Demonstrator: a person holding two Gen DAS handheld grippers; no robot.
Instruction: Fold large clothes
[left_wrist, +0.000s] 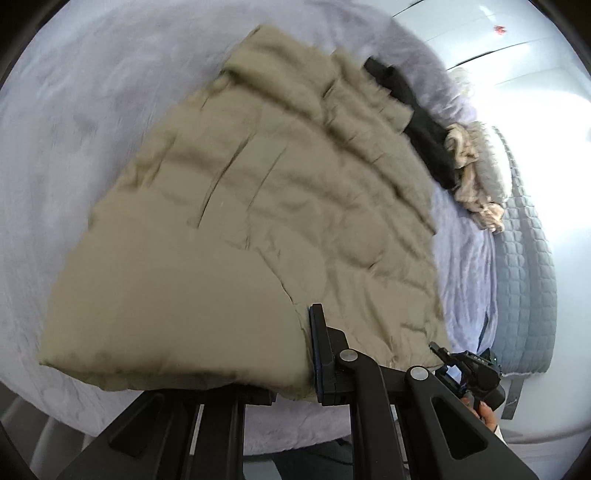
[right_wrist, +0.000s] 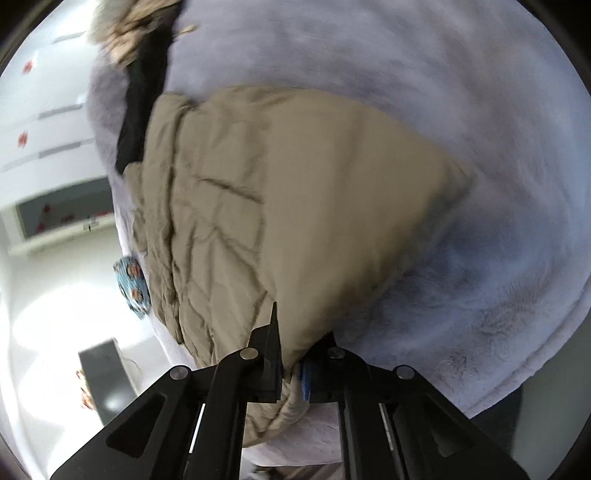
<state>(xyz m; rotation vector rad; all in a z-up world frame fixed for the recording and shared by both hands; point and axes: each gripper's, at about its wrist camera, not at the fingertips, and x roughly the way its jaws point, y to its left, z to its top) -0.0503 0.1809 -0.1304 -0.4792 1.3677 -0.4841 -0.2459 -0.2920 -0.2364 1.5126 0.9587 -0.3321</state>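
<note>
Gripping the near hem of the khaki quilted coat (right_wrist: 295, 206), the right gripper (right_wrist: 290, 369) has both fingers pinched on a bunched fold of fabric — hold looks firm. Left gripper (left_wrist: 295, 354): one black finger (left_wrist: 321, 350) visible at 6 o'clock of the left wrist view, pressed against the coat's lifted flap; the other finger is hidden under that flap, so it appears to be clamping the fabric, though closure is not directly seen.

Coat location: spread on the pale lavender fleece blanket (left_wrist: 85, 110) covering the bed, centre of both views. Smooth panel is raised toward the cameras at the near end; the quilted part lies flat behind it.

Progress, judged: fold in hand, not finished. One large flap is up and partly turned over the body — it has not been laid down or flattened. Further folds and tidying likely remain.

Orientation: in the left wrist view the long axis runs from about 7 o'clock up to 1 o'clock, far end narrowing toward 12–1. Which end is the collar — cannot tell, motion blur.

Other items: black garment (left_wrist: 424, 125) and a beige frilly garment (left_wrist: 472, 173) at 2 o'clock, just beside the coat's far edge; grey quilted mattress pad (left_wrist: 528, 258) at 3 o'clock.
</note>
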